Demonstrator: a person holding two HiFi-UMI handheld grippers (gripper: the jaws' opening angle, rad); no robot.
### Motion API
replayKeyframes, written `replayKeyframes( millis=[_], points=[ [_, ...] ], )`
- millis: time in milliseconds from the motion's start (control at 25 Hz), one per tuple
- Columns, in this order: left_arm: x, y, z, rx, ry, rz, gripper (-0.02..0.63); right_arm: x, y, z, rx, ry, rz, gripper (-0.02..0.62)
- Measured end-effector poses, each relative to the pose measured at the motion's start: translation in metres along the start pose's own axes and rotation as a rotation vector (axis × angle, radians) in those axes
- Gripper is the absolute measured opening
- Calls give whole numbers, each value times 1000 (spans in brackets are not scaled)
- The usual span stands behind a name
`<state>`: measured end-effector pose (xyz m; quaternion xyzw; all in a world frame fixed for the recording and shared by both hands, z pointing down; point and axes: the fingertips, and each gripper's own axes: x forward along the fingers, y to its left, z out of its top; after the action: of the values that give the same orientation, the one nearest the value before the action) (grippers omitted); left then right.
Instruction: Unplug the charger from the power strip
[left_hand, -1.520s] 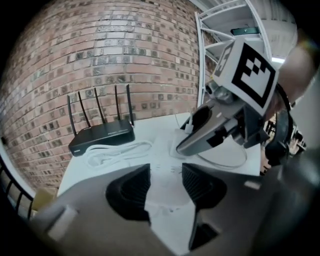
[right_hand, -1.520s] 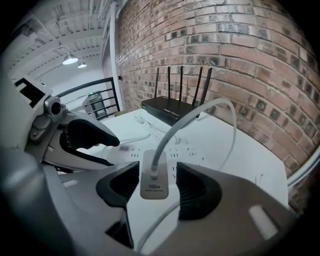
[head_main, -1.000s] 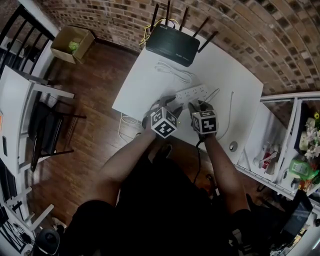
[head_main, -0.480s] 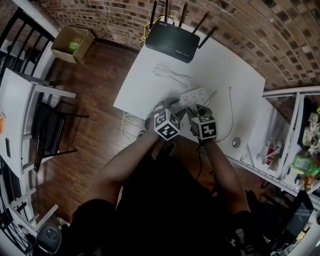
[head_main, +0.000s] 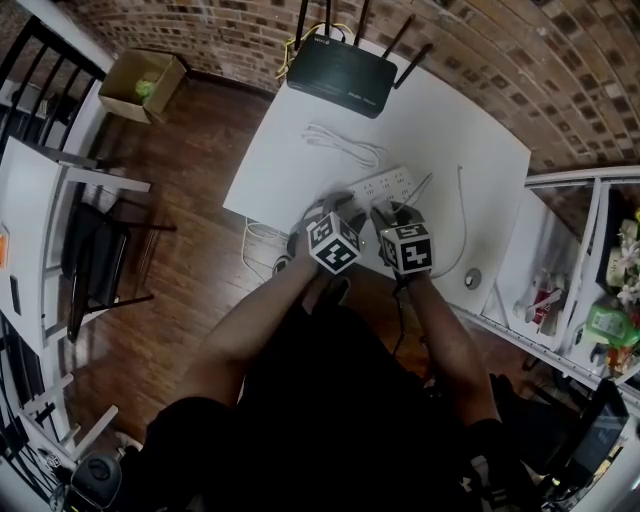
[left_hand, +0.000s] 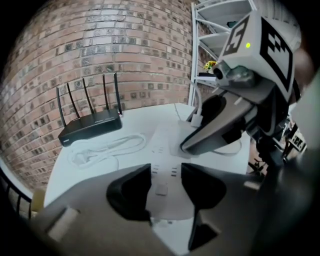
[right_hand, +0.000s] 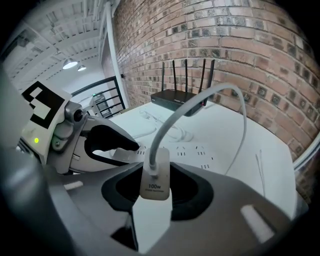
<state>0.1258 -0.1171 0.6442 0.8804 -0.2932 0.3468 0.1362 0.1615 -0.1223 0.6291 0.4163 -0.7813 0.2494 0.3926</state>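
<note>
A: What's on the white surface (head_main: 470, 150)?
B: A black router (head_main: 342, 72) stands well beyond the power strip (head_main: 385, 183), with a coiled white cable (head_main: 345, 145) between the two.
A: And the grippers?
B: Your left gripper (left_hand: 166, 176) is over the strip's near end, its jaws narrowly apart. Your right gripper (right_hand: 155, 192), just beside it, is clamped on the white charger (right_hand: 155, 176), which stands upright at the strip. I can't tell whether it's out of the socket.

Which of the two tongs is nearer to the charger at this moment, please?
Right. The right tongs are closed on the charger itself; the left tongs stand open over the power strip, off to the charger's side and not touching it.
</note>
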Motion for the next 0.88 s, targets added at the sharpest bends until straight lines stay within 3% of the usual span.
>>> replayKeyframes(
  millis=[880],
  points=[
    [0, 0, 0, -13, 3, -3, 192, -2, 1, 2, -34, -38, -46, 139]
  ],
)
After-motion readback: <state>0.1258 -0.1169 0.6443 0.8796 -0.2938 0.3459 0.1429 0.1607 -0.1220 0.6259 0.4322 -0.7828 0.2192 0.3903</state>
